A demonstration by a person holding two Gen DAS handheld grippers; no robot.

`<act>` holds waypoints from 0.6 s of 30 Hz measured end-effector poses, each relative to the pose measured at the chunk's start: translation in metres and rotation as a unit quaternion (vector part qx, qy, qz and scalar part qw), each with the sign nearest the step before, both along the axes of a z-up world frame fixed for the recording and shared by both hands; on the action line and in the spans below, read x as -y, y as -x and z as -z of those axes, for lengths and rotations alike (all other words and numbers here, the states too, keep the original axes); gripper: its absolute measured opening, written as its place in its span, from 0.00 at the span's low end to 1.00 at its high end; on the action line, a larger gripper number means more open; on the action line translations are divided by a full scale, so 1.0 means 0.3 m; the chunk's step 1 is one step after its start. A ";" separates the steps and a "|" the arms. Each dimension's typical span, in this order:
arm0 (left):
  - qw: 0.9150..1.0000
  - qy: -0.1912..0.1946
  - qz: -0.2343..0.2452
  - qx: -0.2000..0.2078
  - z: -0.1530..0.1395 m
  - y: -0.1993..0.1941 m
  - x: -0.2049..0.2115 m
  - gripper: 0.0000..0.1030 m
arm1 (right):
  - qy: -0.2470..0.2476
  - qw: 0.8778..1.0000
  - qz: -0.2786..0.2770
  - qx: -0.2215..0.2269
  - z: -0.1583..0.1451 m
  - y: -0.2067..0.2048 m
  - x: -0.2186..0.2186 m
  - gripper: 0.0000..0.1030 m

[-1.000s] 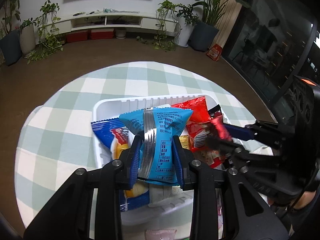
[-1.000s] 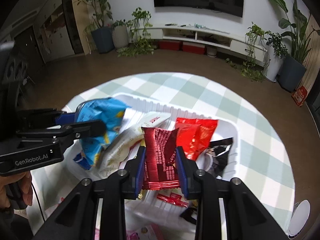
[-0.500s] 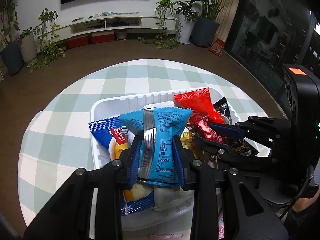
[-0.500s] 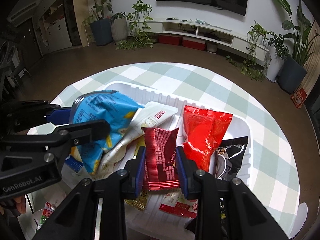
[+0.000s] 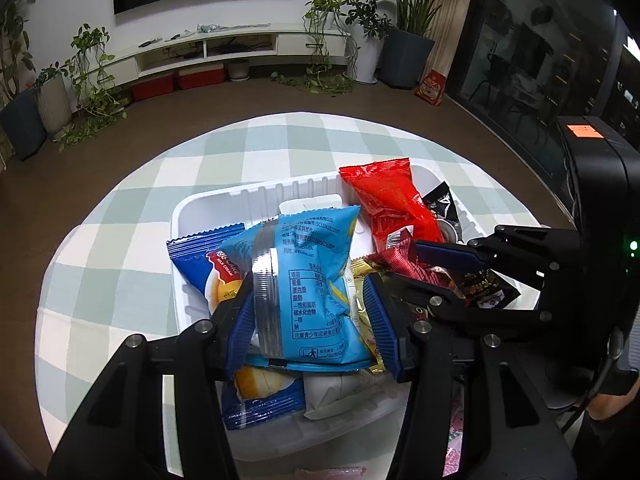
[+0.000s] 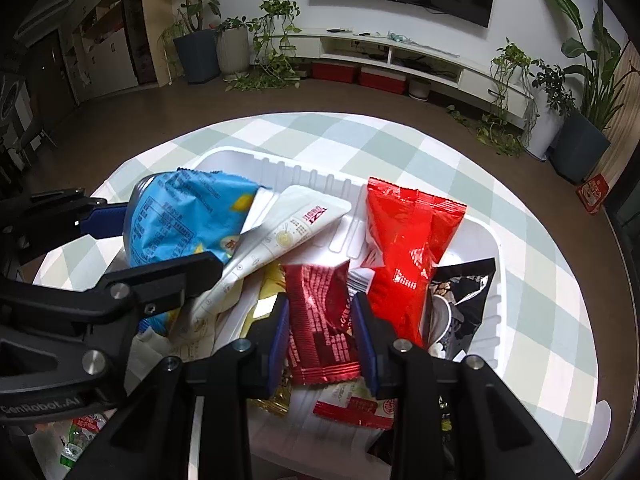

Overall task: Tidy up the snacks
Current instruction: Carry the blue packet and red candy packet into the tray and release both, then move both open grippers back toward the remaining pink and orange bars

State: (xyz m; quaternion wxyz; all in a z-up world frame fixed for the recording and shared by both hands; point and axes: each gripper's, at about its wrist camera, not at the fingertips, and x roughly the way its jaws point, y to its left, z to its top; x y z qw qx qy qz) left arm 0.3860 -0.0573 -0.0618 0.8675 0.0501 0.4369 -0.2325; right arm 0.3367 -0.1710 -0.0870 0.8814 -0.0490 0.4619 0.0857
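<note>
Left wrist view: the light blue snack packet [image 5: 316, 284] lies in the white bin [image 5: 188, 216] between the left gripper [image 5: 310, 328], whose jaws have just been opening and stand off it. The right gripper [image 6: 320, 334] pinches a dark red packet [image 6: 320, 320] over the same bin on the checked tablecloth [image 5: 120, 240].

Packets crowd the tray [image 5: 256, 196] under my fingers [image 5: 374, 312]; the bench [image 5: 120, 248] around it lies open, my other gripper [image 5: 440, 268] close alongside.

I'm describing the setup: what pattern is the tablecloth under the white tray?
The tablecloth is a pale green and white check, clearest in the right wrist view.
</note>
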 end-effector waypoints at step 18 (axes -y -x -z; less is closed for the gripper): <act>0.996 0.030 -0.045 0.067 -0.161 0.241 -0.154 1.00 | -0.062 0.993 0.046 0.087 -0.180 0.202 0.123 0.89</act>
